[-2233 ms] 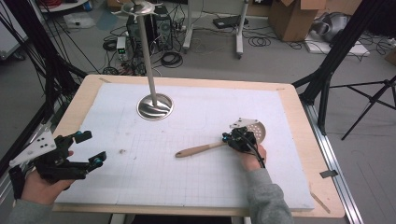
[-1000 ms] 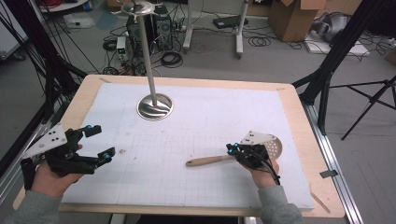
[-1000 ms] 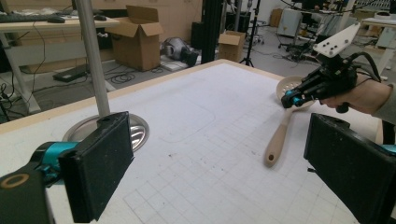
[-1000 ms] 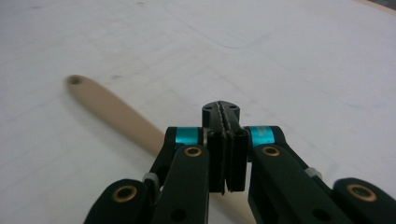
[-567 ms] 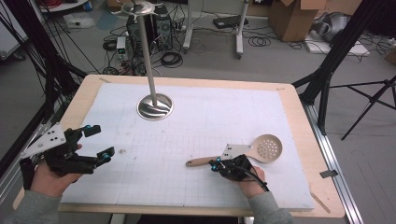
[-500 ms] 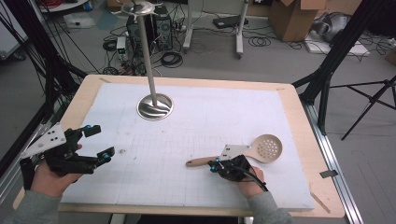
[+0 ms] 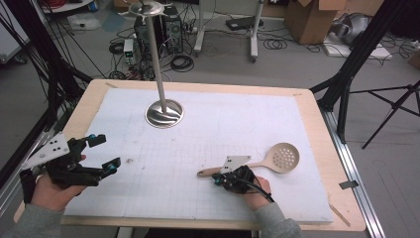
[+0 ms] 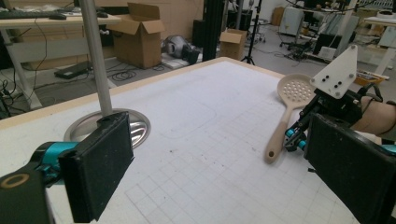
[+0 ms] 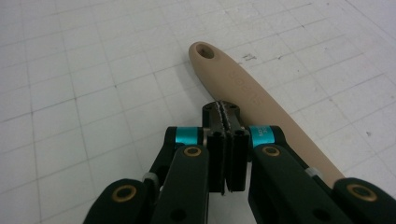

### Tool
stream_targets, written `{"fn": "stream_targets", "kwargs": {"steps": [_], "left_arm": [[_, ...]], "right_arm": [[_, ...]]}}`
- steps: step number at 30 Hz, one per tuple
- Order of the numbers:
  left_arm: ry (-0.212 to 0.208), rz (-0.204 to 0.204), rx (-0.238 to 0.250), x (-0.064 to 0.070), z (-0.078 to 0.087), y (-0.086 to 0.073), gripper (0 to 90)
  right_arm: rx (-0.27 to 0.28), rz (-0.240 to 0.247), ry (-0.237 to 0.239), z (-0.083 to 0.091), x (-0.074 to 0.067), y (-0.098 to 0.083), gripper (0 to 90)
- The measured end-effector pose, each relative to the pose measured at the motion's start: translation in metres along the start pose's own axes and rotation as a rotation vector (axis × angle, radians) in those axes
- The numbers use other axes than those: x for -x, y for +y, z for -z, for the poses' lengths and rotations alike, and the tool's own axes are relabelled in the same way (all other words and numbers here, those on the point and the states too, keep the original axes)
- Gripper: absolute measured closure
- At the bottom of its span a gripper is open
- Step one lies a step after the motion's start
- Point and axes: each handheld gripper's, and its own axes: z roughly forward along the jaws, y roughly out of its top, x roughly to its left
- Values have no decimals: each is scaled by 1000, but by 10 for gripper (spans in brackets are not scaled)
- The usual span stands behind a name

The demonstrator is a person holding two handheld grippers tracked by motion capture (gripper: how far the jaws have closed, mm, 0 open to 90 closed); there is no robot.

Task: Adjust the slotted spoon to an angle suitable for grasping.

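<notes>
Half the spoon handle (image 9: 261,112) behind right gripper (image 9: 226,109)

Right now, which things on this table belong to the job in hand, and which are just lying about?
In the job:
- slotted spoon, flat on the mat
- right gripper, shut, empty, beside the spoon's handle

Lying about:
- metal stand, far side of the table
- left gripper, open, holding nothing

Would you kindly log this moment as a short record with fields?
Surface: white gridded mat on a wooden table
Slotted spoon: lying flat, handle toward the left hand-held gripper
Right hand-held gripper: jaws shut, empty, beside the spoon handle
Left hand-held gripper: jaws open, empty
Metal stand: upright, far side of mat
</notes>
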Motion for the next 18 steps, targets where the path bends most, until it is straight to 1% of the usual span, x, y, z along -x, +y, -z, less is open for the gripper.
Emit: {"fn": "stream_targets", "kwargs": {"steps": [3, 7, 8, 10, 11, 13, 14, 15, 18], "left_arm": [[2, 0, -6, 1, 0, -1, 85], [3, -4, -7, 2, 2, -1, 85], [5, -4, -7, 3, 2, -1, 85], [6, -6, -8, 3, 3, -2, 85], [8, -3, -6, 3, 4, -2, 85], [9, -3, -9, 2, 5, -3, 85], [11, -1, -8, 3, 5, -3, 85], [12, -5, -8, 2, 6, -3, 85], [19, -9, -10, 3, 7, -4, 85]], "right_arm": [[13, -6, -11, -3, 4, 1, 894], [18, -15, -27, -7, 6, 4, 893], [23, -27, -38, -10, 9, 5, 894], [25, -24, -41, -11, 10, 6, 894], [27, -37, -48, -13, 11, 7, 894], [32, -35, -50, -14, 13, 8, 894], [35, -37, -61, -16, 15, 9, 894], [35, -37, -61, -16, 15, 9, 894], [36, -51, -90, -21, 19, 13, 894]]}}
